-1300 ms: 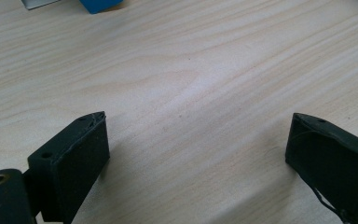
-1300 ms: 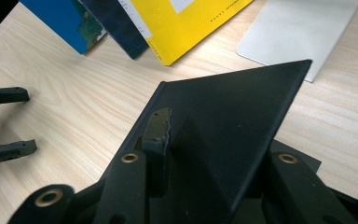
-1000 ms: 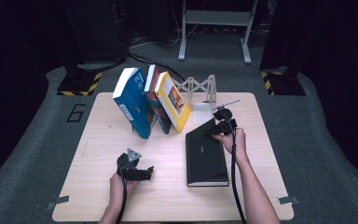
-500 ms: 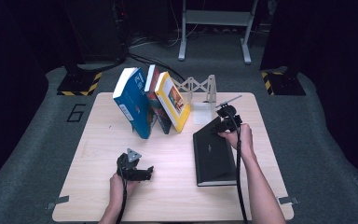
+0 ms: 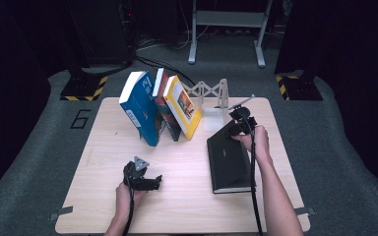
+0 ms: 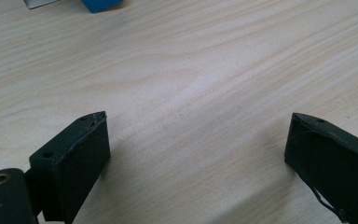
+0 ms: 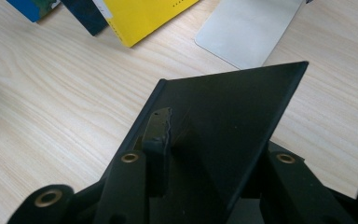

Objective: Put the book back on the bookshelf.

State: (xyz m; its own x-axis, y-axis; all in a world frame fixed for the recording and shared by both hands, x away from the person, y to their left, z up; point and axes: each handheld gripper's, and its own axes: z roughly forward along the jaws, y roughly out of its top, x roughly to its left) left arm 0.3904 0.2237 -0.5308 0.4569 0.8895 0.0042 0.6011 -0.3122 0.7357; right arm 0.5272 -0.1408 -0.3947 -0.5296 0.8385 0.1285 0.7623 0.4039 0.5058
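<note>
A black book (image 5: pixel 229 162) lies on the right side of the table with its far edge lifted and its near edge on the wood. My right gripper (image 5: pixel 236 129) is shut on that raised far edge. In the right gripper view the black book (image 7: pixel 233 107) stands tilted between the jaws of my right gripper (image 7: pixel 209 140), and one pad (image 7: pixel 158 126) rests on its cover. These jaws have just been opening slightly with the book still between them. My left gripper (image 5: pixel 155 182) lies near the table's front, and in its own view my left gripper (image 6: pixel 196 140) stands open over bare wood.
Three books lean together at the back: a blue book (image 5: pixel 140 108), a dark book (image 5: pixel 163 105) and a yellow book (image 5: pixel 183 105). A flat metal bookend (image 5: pixel 214 118) sits beside them, its plate (image 7: pixel 249 28) just beyond the black book. The wooden table (image 5: pixel 103 147) stands on grey carpet.
The black book lay flat a second ago; its far edge has since been tipped up by my right gripper. The left gripper has not moved.
</note>
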